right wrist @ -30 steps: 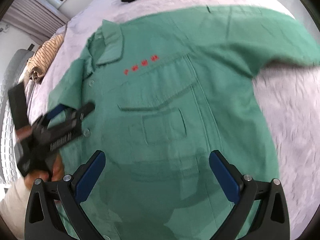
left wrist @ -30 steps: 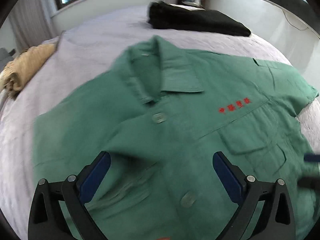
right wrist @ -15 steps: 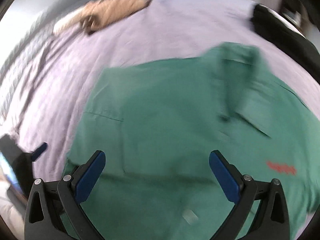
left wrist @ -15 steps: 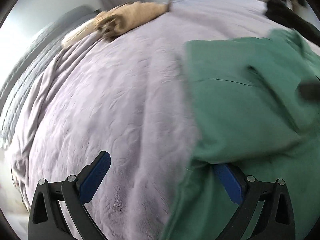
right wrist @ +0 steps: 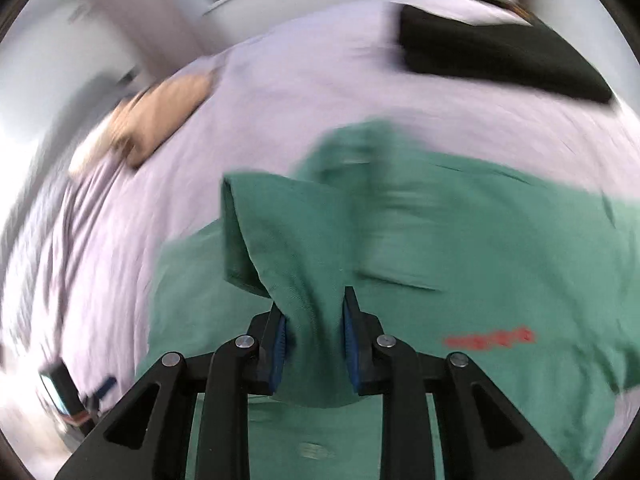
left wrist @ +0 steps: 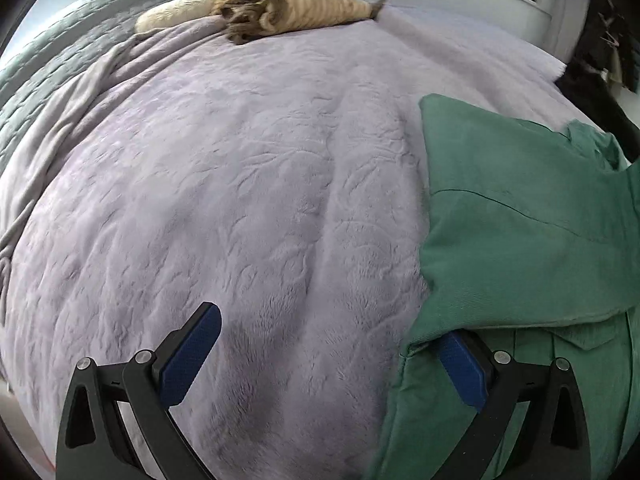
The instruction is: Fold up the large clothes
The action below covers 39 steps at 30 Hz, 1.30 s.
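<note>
A large green shirt (left wrist: 520, 220) with red lettering lies on a lilac bed cover (left wrist: 240, 160). In the left wrist view my left gripper (left wrist: 328, 324) stands open at the shirt's left edge. Its right finger (left wrist: 460, 364) is tucked under a folded flap of green cloth; its left finger is over bare cover. In the right wrist view my right gripper (right wrist: 314, 300) is closing, and a bunched sleeve (right wrist: 272, 224) of the green shirt (right wrist: 480, 240) fills the gap between its pads and stands raised off the shirt body.
A tan striped blanket (left wrist: 288, 4) lies at the head of the bed by a grey quilted headboard (left wrist: 60, 52). Folded black clothes (right wrist: 500, 52) sit at the far right of the bed. A window is behind.
The left gripper swung from above the shirt's front to its left edge, still open. The right gripper went from wide open over the shirt to closed around the sleeve cloth, which now stands up.
</note>
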{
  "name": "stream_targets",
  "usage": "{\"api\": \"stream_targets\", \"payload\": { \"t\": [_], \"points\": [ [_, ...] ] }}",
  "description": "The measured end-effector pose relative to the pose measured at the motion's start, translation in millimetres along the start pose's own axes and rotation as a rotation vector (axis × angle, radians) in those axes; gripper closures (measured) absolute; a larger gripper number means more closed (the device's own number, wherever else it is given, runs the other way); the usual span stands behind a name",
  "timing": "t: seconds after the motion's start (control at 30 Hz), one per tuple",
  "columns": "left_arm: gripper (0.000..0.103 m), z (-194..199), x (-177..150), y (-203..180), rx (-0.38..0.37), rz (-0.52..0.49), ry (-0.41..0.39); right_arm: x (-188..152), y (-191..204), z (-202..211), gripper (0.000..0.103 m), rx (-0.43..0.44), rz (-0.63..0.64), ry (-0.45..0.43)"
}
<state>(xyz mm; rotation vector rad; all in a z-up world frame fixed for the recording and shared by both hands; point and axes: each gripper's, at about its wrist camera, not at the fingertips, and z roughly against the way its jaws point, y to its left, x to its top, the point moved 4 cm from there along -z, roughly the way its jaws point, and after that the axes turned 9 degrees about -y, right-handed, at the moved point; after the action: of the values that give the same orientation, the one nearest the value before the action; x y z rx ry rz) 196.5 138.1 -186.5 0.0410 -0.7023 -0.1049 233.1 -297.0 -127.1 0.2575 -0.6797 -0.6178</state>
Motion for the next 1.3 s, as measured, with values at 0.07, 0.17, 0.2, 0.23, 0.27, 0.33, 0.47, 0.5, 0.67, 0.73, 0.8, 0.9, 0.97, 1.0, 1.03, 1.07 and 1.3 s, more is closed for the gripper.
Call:
{"api": "stream_targets", "payload": {
  "t": [0.07, 0.17, 0.2, 0.23, 0.27, 0.33, 0.47, 0.5, 0.67, 0.73, 0.8, 0.9, 0.97, 1.0, 1.03, 1.07, 1.3],
  "points": [
    [0.001, -2.3, 2.1, 3.3, -0.049, -0.033, 0.015, -2.3, -51.4, -5.3, 0.070, -0.054, -0.147, 0.041],
    [0.001, 8.9, -1.4, 9.4, -0.134, -0.068, 0.075, -16.8, -103.3, 1.2, 0.044, -0.090, -0.355, 0.068],
    [0.001, 13.7, -1.2, 13.7, -0.150, -0.071, 0.089, -22.9, -109.4, 7.9, 0.041, -0.065, -0.401, 0.057],
    [0.001, 20.8, 0.7, 21.8, -0.166, -0.067, 0.105, -28.5, -109.4, 13.6, 0.041, -0.051, -0.418, 0.056],
    [0.001, 24.0, 3.3, 26.9, -0.175, -0.056, 0.116, -36.2, -104.4, 20.2, 0.041, -0.018, -0.429, 0.060],
    [0.001, 22.4, 16.7, 34.3, -0.223, -0.001, 0.144, -53.5, -80.4, 29.8, 0.040, 0.103, -0.444, 0.074],
    [0.001, -9.7, 55.8, 17.9, -0.340, 0.070, 0.174, -98.8, 13.9, 15.2, 0.041, 0.371, -0.387, 0.220],
    [0.001, -21.6, 65.6, 8.2, -0.366, 0.071, 0.178, -113.4, 44.6, 1.6, 0.040, 0.436, -0.381, 0.270],
    [0.024, -74.0, 86.2, -39.4, -0.406, 0.022, 0.262, -161.0, 139.6, -68.8, 0.040, 0.544, -0.425, 0.389],
    [0.038, -79.3, 87.2, -45.1, -0.381, -0.011, 0.253, -165.2, 150.9, -88.9, 0.041, 0.530, -0.452, 0.388],
    [0.045, -78.6, 89.7, -44.9, -0.372, -0.043, 0.240, -171.5, 153.4, -98.4, 0.059, 0.496, -0.479, 0.379],
    [0.045, -75.3, 92.4, -42.2, -0.373, -0.073, 0.222, -177.1, 156.6, -108.1, 0.101, 0.455, -0.519, 0.397],
    [0.045, -75.4, 92.2, -42.7, -0.366, -0.105, 0.207, -175.2, 155.6, -104.9, 0.101, 0.471, -0.530, 0.382],
    [0.045, -77.3, 91.0, -45.1, -0.355, -0.128, 0.200, -179.7, 155.3, -103.7, 0.101, 0.468, -0.532, 0.383],
    [0.045, -78.9, 90.6, -44.4, -0.349, -0.136, 0.197, -187.8, 154.6, -101.7, 0.101, 0.463, -0.533, 0.395],
    [0.045, -80.8, 89.3, -45.9, -0.336, -0.146, 0.191, -197.5, 154.9, -103.9, 0.101, 0.454, -0.535, 0.416],
    [0.045, -64.1, 93.3, -34.0, -0.258, -0.131, 0.145, -189.9, 150.4, -78.0, 0.096, 0.448, -0.378, 0.487]
  ]
}}
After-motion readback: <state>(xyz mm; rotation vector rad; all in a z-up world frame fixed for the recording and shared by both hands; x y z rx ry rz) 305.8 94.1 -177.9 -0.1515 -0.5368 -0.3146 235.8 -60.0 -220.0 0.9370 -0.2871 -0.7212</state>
